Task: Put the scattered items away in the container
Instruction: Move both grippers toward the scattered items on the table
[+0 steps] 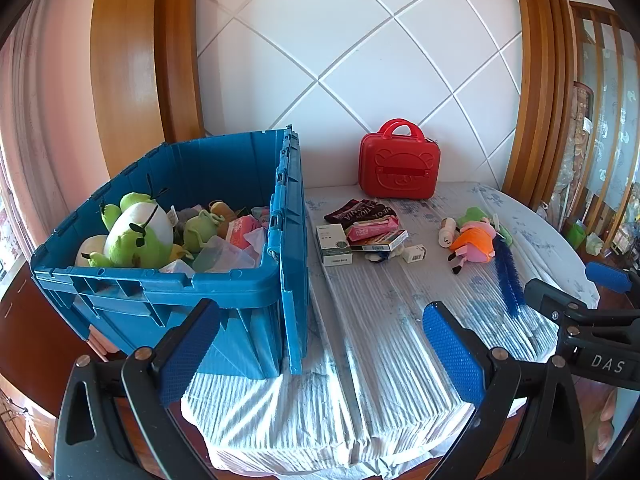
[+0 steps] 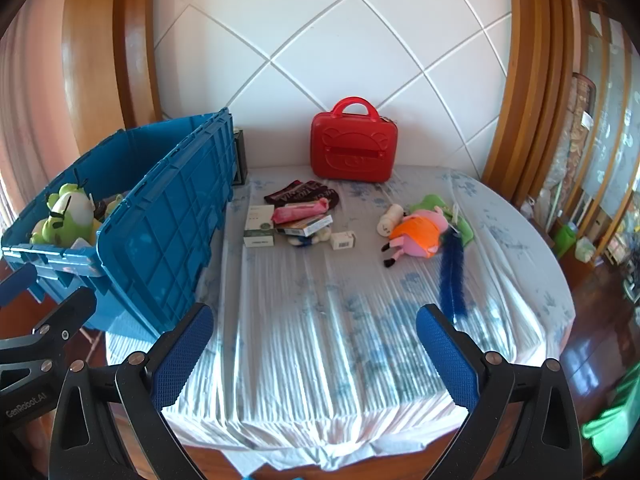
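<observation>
blue-padded left gripper (image 1: 320,354) and right gripper (image 2: 314,354) tilt down, agape.

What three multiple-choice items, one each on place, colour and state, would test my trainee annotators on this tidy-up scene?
1. Where does the red hard-shell carry case stand?
A. inside the crate
B. upright against the white padded wall
C. on the floor

2. What colour is the large open plastic crate?
A. blue
B. yellow
C. grey

3. How does the left gripper stand?
A. shut on a box
B. shut on nothing
C. open, nothing between its pads

Answers: 1 B, the case stands at the back of the cloth-covered table, against the wall. 2 A, its walls and lid flap are blue. 3 C, its blue pads stand wide apart over bare cloth.
</observation>
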`<state>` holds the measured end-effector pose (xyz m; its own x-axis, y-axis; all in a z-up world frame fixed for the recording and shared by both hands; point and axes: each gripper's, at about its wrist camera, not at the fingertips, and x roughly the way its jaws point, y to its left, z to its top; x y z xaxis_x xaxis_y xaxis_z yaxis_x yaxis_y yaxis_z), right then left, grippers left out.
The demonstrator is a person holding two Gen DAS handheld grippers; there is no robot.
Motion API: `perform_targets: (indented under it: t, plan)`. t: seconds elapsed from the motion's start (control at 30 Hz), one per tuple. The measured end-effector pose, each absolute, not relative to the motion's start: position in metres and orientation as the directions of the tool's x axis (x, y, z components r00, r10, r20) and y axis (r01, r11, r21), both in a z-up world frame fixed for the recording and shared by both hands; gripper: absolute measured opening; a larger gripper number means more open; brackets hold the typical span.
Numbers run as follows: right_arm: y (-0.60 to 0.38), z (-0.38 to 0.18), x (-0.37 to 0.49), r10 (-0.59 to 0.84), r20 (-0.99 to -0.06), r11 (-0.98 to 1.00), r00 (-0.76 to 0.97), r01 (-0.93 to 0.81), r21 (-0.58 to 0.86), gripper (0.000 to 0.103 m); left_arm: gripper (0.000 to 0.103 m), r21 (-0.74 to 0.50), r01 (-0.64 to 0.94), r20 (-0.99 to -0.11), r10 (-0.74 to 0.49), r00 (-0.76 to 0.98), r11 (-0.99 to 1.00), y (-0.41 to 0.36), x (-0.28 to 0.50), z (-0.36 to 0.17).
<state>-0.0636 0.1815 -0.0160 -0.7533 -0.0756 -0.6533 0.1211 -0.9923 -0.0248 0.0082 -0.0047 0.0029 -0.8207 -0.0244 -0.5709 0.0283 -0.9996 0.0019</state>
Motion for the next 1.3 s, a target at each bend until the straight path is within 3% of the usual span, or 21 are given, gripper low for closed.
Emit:
perform_targets:
  t: [1.3]
  plan:
    - [0.207, -0.027, -0.078, -0.096, -0.662, -0.991, -0.743, 0.132, -0.004, 0.103, 0.103, -0.002, 0.034, -0.571, -0.027, -0.821, -0.999, 0.02, -0.002, -0.002]
